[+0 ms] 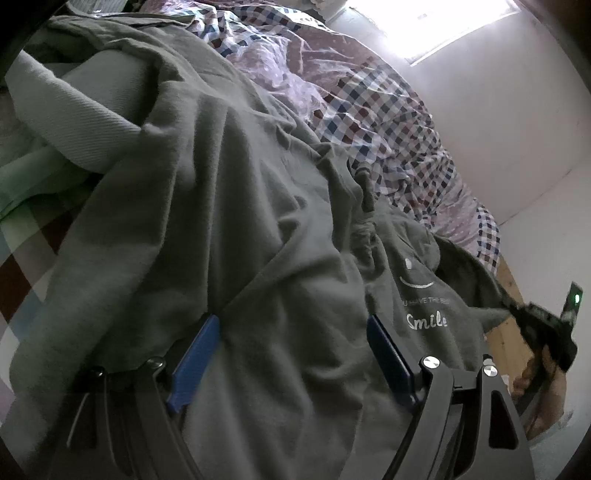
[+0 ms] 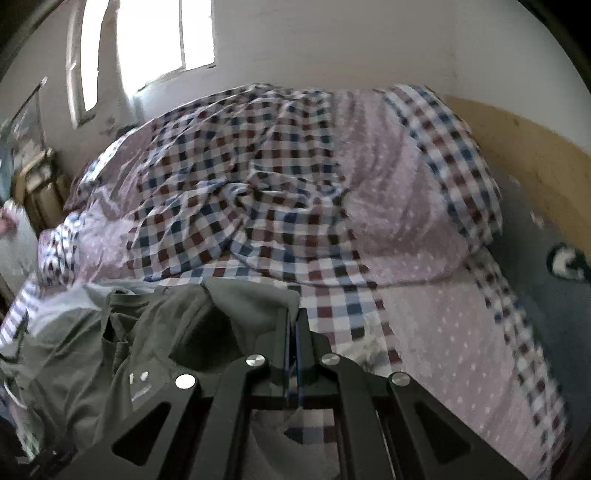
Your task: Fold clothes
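A grey-green sweatshirt (image 1: 229, 206) with a white "Smile" print (image 1: 426, 320) lies crumpled over the bed. My left gripper (image 1: 291, 321) stands wide open low over it, blue pads (image 1: 199, 350) far apart, and the cloth bulges up between them without being pinched. At the right edge of the left wrist view a hand holds my right gripper (image 1: 513, 308), with a corner of the sweatshirt stretched out to its tip. In the right wrist view that gripper (image 2: 293, 317) is shut, and the sweatshirt's edge (image 2: 251, 295) runs from its fingertips off to the left.
A rumpled checked and dotted duvet (image 2: 295, 192) covers the bed beyond the sweatshirt. A pale ribbed cloth (image 1: 74, 110) lies at the left. A bright window (image 2: 162, 33) is in the back wall, wooden furniture (image 2: 40, 184) stands at the left, and a shoe (image 2: 567, 264) is on the floor at the right.
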Demonstrator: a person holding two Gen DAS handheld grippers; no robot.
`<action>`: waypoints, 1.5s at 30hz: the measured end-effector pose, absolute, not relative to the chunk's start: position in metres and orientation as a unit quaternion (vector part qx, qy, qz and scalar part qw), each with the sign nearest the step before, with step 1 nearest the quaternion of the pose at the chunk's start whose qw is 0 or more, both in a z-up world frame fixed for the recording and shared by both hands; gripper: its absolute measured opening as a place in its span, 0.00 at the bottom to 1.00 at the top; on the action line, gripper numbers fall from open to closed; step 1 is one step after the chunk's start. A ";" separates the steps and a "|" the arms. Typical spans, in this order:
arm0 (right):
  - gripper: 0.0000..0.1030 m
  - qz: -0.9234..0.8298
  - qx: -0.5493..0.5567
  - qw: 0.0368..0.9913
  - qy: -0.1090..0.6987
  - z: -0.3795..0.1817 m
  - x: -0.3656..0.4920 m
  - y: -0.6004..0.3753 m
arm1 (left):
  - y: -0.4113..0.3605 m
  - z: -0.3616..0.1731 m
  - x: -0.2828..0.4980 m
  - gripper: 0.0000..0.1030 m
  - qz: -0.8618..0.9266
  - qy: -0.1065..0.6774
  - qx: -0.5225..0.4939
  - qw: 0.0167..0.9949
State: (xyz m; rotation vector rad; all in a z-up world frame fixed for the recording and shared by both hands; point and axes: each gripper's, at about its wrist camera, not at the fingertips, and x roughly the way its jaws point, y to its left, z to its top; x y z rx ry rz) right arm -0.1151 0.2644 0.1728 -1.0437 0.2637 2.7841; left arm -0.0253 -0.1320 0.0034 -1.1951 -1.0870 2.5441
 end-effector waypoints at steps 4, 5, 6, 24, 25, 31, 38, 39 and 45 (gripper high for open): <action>0.00 0.906 -0.383 0.103 0.149 0.131 -0.090 0.295 | -0.128 0.003 -0.025 0.82 0.848 -0.347 -0.396 0.059; 0.00 0.898 -0.395 0.110 0.157 0.121 -0.086 0.301 | -0.127 0.003 -0.025 0.82 0.850 -0.343 -0.396 0.058; 0.01 0.892 -0.408 0.110 0.163 0.109 -0.082 0.306 | -0.126 0.003 -0.025 0.82 0.852 -0.339 -0.396 0.057; 0.48 0.883 -0.457 -0.047 -0.101 0.137 -0.179 0.222 | -0.117 0.008 -0.026 0.82 0.868 -0.310 -0.385 0.051; 0.48 0.875 -0.467 -0.049 -0.119 0.129 -0.190 0.215 | -0.117 0.008 -0.025 0.82 0.869 -0.308 -0.384 0.052; 0.40 0.845 -0.518 -0.041 -0.129 0.084 -0.228 0.215 | -0.116 0.008 -0.027 0.82 0.872 -0.299 -0.384 0.054; 0.03 0.886 -0.460 -0.003 -0.061 0.103 -0.215 0.241 | -0.115 0.008 -0.028 0.82 0.874 -0.296 -0.382 0.054; 0.03 0.893 -0.448 0.013 -0.048 0.110 -0.211 0.250 | -0.116 0.008 -0.028 0.82 0.874 -0.296 -0.382 0.055; 0.03 0.913 -0.388 0.121 0.034 0.149 -0.185 0.320 | -0.119 0.008 -0.027 0.82 0.872 -0.306 -0.378 0.057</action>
